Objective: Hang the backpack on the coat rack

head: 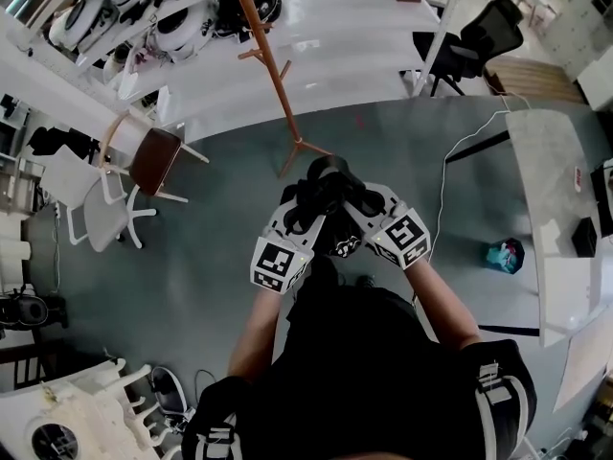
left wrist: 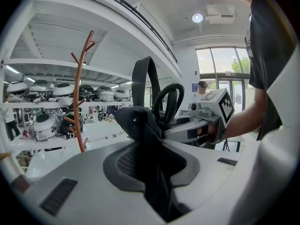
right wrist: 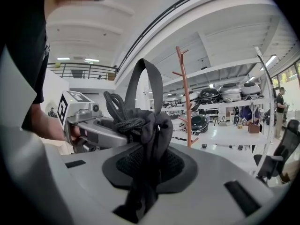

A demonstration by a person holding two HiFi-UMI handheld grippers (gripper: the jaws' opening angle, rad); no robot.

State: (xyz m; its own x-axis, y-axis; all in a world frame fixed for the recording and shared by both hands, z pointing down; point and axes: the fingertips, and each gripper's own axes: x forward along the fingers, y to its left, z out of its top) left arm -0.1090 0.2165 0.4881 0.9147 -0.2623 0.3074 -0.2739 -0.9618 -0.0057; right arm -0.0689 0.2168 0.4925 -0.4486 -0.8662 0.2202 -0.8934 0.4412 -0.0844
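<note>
— Well, what's the pose?
— Side by side, reaching forward; left gripper (head: 305,197) and right gripper (head: 360,195) each clamp the backpack (head: 328,172) by its top fabric, just short of the coat rack (head: 271,60).
— Gripper views add?
— Its strap loop (left wrist: 140,78) standing upright.

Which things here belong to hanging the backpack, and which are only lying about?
For the job: backpack, coat rack, left gripper, right gripper, both shut on the backpack.

Just lying about: brown chair, white chair, black office chair, teal object on the floor.
</note>
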